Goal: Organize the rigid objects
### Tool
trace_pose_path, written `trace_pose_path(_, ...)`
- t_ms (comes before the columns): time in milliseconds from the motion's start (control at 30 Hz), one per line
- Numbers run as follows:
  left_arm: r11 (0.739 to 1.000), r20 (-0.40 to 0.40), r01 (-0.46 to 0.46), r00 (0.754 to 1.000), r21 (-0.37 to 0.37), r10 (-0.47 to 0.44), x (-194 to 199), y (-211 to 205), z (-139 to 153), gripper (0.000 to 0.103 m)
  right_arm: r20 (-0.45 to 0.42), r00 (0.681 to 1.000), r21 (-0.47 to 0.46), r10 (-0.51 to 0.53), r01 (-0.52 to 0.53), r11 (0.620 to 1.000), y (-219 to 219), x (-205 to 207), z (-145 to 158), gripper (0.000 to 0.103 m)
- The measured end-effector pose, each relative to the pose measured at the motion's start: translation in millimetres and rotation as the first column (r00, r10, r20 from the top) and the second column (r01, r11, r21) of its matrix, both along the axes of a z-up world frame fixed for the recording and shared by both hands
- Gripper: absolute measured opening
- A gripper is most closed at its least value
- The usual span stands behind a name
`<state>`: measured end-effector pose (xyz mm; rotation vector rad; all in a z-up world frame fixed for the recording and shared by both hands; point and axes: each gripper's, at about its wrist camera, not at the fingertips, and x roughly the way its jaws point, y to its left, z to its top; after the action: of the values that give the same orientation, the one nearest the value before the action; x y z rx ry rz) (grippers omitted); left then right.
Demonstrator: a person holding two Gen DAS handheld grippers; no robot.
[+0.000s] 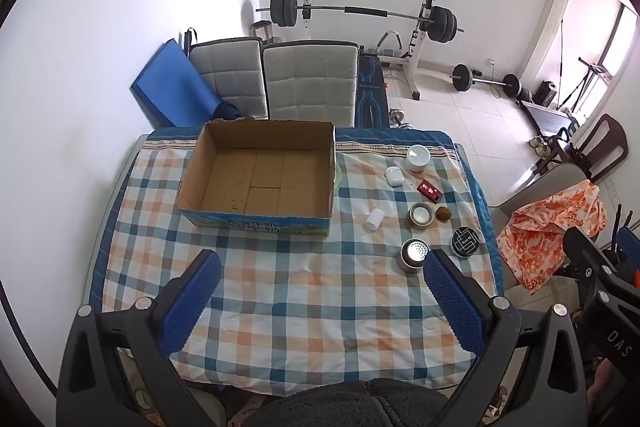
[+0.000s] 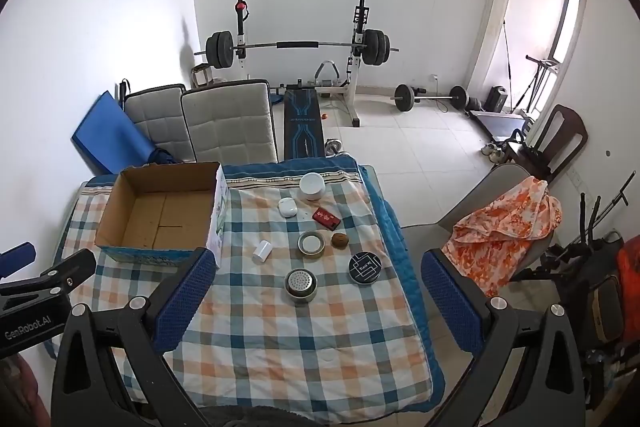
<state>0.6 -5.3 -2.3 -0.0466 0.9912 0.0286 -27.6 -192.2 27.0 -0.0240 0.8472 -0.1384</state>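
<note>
Both spread tools [image 1: 322, 261] [image 2: 318, 261] hover over bare checked cloth [image 1: 280, 307] before box [image 1: 256, 219].

"GenRobot.AI" on left tool [image 2: 28, 323]

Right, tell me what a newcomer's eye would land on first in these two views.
First the open, empty cardboard box on the left half of the checked tablecloth. Next the cluster of small things to its right: a black round tin, a red packet, a white earbud case and a perforated metal lid. Behind the table, a loaded barbell on its rack stands against the far wall.
</note>
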Motion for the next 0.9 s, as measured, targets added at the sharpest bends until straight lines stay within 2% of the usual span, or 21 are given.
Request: trace_pose_path(900,1.0,0.025,-0.003,1.0,0.003,0.003,3.1,15.2,9.4,0.103,0.037,0.999,-0.015,-0.013,0.013,1.0,6.2,-8.7,7.8,0.103)
